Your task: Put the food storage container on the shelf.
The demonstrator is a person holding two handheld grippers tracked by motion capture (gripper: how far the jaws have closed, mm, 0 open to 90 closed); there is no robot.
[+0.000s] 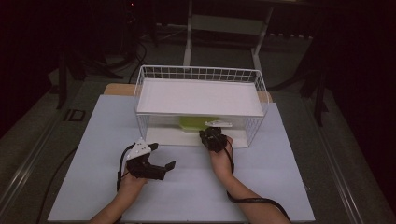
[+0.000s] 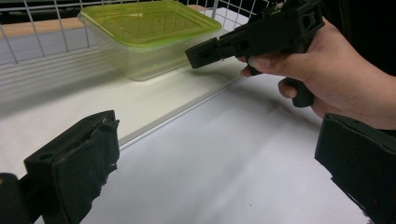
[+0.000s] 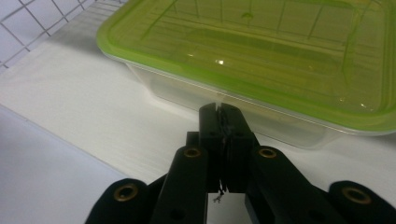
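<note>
The plastic box with the green lid [image 3: 261, 60] sits on the lower floor of the white wire rack [image 1: 198, 73], under its shelf board [image 1: 201, 96], so the only way to it is low and level through the open front. That seems to be why the right hand-held gripper [image 3: 223, 112] points straight in at the box, its jaws pressed together with nothing between them and their tip just short of the clear wall, below the lid's rim; whether it touches I cannot tell. Closed like that, it looks set to nudge or hook the box rather than grasp it. The left hand-held gripper [image 1: 161, 167] waits out on the bench [image 1: 187, 186], jaws spread wide and empty, well apart from the box. The shelf board above and the wire sides limit any lift.
</note>
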